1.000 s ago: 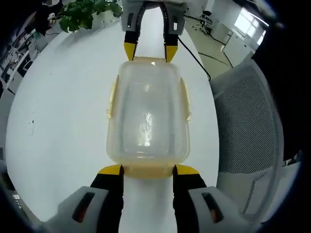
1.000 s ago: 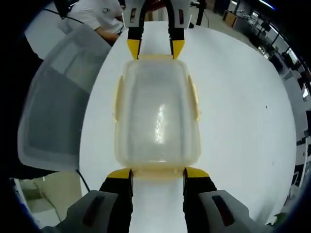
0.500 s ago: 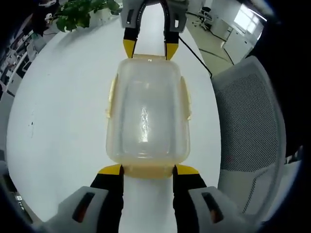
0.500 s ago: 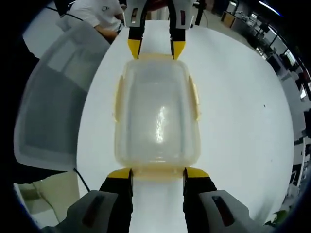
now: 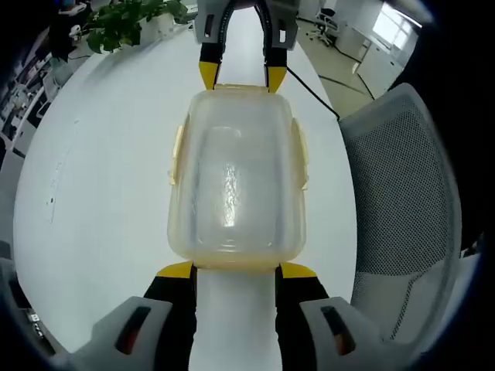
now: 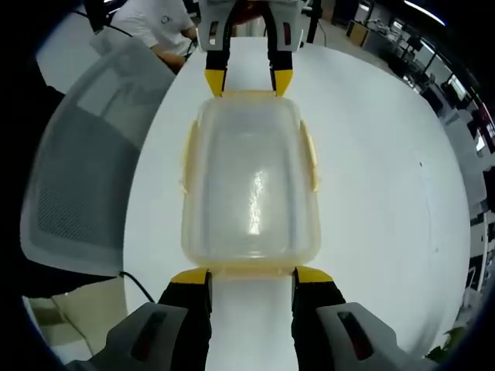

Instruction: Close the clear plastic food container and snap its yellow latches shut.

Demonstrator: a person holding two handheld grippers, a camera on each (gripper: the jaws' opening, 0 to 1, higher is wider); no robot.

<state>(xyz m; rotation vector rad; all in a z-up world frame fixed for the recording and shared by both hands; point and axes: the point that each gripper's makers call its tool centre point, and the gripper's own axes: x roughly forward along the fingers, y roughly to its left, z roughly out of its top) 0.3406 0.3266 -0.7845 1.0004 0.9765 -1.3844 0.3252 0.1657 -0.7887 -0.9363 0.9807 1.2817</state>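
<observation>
1. Clear plastic food container (image 5: 236, 182) (image 6: 250, 189): centre of frame on the white counter (image 5: 93, 178) (image 6: 387, 178), lid on; yellow latches (image 5: 176, 154) (image 6: 312, 158) along its long sides.
2. Left gripper (image 5: 236, 270): fingers (image 5: 176, 270) parted, tips at the container's near end flap, grip uncertain.
3. Right gripper (image 6: 250, 276): fingers (image 6: 190, 277) parted, tips at the opposite end.
4. Mesh chair (image 5: 402, 201), right of frame.
5. Potted plant (image 5: 128, 19), upper left.

The left hand-held gripper (image 5: 236, 270) is pointing toward 12 o'clock, its yellow-tipped jaws standing parted. The right hand-held gripper (image 6: 251, 276) is facing it from the opposite end, jaws likewise spread apart.
</observation>
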